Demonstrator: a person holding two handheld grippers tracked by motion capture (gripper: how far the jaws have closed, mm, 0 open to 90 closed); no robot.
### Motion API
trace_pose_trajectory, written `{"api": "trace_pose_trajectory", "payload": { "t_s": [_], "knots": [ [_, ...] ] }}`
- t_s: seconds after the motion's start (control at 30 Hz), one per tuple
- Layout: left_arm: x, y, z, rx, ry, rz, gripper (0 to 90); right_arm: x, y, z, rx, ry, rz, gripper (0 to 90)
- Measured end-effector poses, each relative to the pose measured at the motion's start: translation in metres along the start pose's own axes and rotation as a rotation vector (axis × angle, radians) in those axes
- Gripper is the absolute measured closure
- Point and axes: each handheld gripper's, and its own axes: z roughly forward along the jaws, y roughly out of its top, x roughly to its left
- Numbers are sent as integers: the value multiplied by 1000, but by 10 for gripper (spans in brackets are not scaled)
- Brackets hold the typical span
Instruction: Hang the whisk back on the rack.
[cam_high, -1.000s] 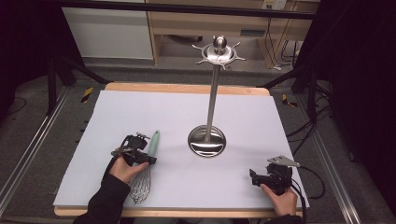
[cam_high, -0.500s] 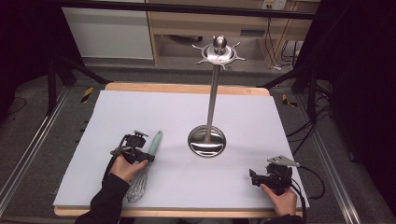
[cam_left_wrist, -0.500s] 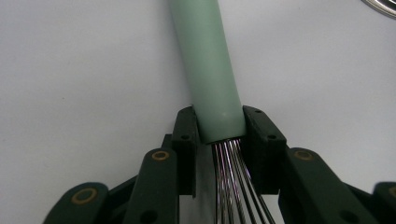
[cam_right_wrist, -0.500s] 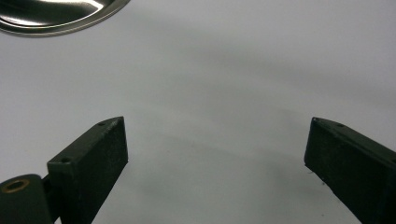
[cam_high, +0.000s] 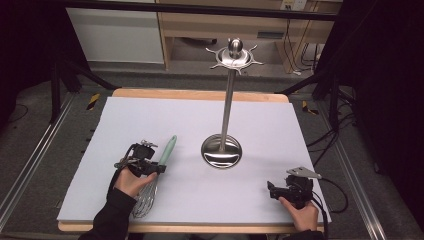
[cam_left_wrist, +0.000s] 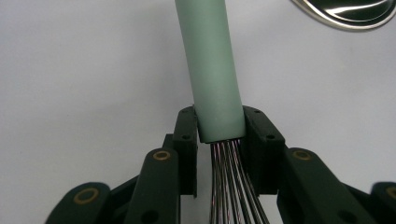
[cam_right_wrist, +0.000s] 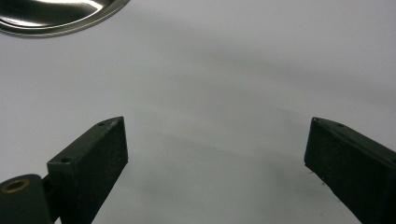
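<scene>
High view: I see whisk (cam_high: 152, 177) flat on near-left of mat (cam_high: 280, 125), left gripper (cam_high: 150, 166) on it

Left gripper view: jaws just closed, clamped at handle base by wires; end grip, whisk may pivot on lift

Right gripper view: right gripper (cam_right_wrist: 217, 149) jaws apart, empty; no backup if whisk slips

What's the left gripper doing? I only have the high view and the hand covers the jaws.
Observer: The left gripper is shut on the whisk, jaws clamped on the bottom end of the green handle, right where the wires come out.
Operator: And the right one?
Observer: The right gripper is open, jaws wide apart, nothing between them, just the white table cover beneath.
Operator: Is the right one aimed at anything?
Observer: The round base of the steel utensil stand sits at the upper left edge of the right gripper view, ahead of the jaws and apart from them.
</scene>
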Motion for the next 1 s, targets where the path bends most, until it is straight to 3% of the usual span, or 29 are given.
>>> {"api": "trace_pose_trajectory", "payload": {
  "t_s": [0.57, 1.0],
  "knots": [
    [-5, -8, -34, -118, -20, 44, 686, 0, 0, -1, -2, 3, 1, 66],
    [-1, -17, -57, -196, -27, 42, 688, 1, 0, -1, -6, 4, -9, 67]
  ]
}}
